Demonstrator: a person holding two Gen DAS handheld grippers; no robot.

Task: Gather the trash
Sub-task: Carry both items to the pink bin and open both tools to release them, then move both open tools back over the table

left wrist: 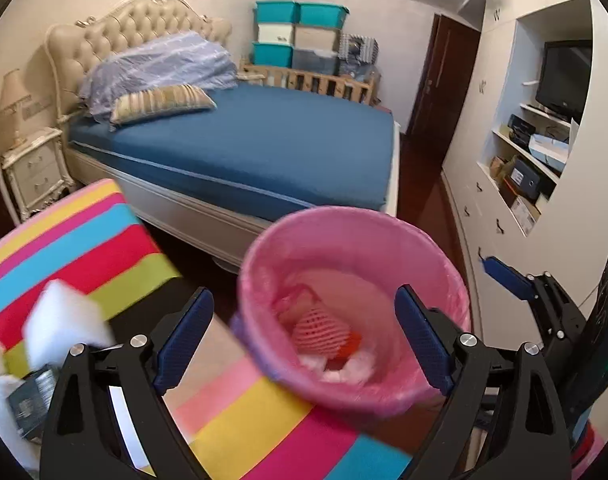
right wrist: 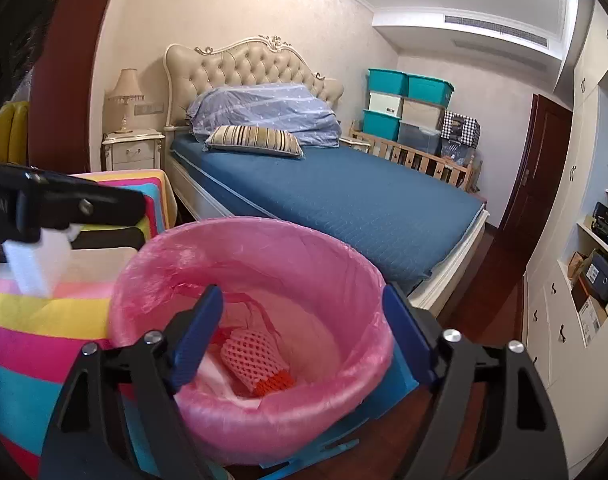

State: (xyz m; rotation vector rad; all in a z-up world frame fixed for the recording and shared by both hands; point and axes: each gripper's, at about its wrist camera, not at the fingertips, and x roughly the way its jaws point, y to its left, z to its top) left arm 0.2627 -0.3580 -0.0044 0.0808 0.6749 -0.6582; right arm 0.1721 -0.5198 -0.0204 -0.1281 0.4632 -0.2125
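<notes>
Bedroom furniture is filling the background: a bed [right wrist: 343, 200] with a blue sheet is standing behind, and a striped cloth [left wrist: 84, 248] in many colours is covering the surface in front. A pink bin [right wrist: 248, 320] with a pink plastic liner is standing beside this cloth. Inside the bin, a pink foam net [right wrist: 250, 360] and an orange piece are lying on white crumpled paper [left wrist: 351, 366]. The left gripper [left wrist: 304, 336] is hovering over the bin with its jaws spread wide, holding nothing. The right gripper [right wrist: 304, 340] is also pointing into the bin, jaws spread and empty. A white block [left wrist: 64, 320] is appearing blurred over the striped cloth, near the left gripper.
</notes>
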